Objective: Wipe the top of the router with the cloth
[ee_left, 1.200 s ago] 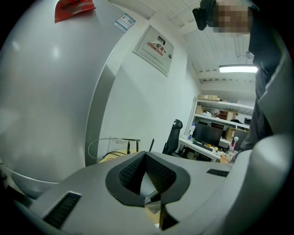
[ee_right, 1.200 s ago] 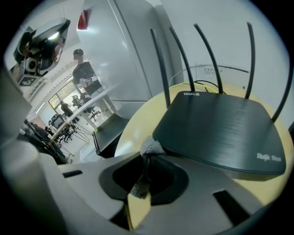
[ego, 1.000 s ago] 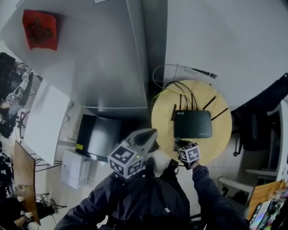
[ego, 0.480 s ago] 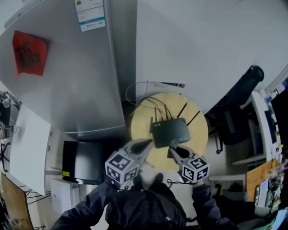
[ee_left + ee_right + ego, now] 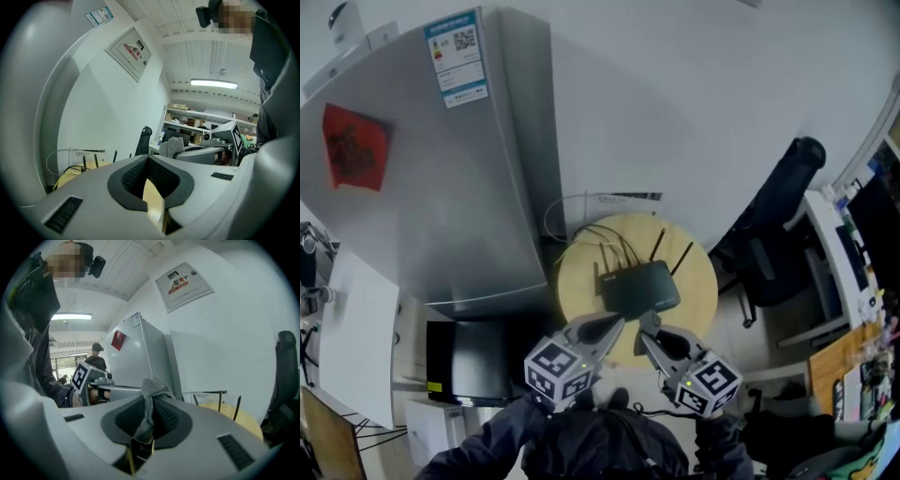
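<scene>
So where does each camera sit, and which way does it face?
Head view: on the person's head, facing steeply down at the router on the round table; left tongs, right tongs and dark sleeves show.
Left gripper view: on the left tongs, looking along its shut jaws towards the wall.
Right gripper view: on the right tongs, looking along jaws shut on the cloth, towards the fridge.
Shared: both gripper views catch the round table and router antennas.
</scene>
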Motion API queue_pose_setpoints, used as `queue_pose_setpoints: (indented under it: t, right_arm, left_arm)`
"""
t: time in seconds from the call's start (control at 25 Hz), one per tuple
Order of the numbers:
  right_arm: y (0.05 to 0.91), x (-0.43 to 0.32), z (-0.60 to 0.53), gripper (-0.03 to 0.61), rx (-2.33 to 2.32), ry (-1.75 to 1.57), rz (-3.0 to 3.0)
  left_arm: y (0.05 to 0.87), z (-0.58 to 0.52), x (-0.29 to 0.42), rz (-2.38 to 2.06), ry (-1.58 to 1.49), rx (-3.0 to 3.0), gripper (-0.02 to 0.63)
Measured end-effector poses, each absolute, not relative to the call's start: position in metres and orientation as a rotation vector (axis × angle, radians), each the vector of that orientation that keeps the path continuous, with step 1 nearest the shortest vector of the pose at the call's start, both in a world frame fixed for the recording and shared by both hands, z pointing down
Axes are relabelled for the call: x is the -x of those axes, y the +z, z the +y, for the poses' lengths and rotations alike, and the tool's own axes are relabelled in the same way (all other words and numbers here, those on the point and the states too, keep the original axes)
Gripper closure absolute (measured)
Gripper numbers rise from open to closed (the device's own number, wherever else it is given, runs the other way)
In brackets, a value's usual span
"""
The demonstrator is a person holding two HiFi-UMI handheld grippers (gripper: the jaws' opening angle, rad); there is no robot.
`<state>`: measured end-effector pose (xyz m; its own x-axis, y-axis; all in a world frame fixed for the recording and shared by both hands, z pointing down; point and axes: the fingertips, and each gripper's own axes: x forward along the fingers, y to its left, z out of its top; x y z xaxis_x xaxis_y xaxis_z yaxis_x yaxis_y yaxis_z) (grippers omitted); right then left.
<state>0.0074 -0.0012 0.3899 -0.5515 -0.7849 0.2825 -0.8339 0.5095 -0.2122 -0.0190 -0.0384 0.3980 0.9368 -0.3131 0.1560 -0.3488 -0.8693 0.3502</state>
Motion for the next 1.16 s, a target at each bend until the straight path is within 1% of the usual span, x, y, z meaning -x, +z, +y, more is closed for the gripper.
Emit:
queue_pose_setpoints:
  t: [1.16]
  right_arm:
    - [0.384, 0.0, -0.011, 0.509, -1.346, 0.467, -2.645]
  left_arm:
    - [0.393, -0.039, 0.027, -0.545, 0.104, -2.708, 0.614]
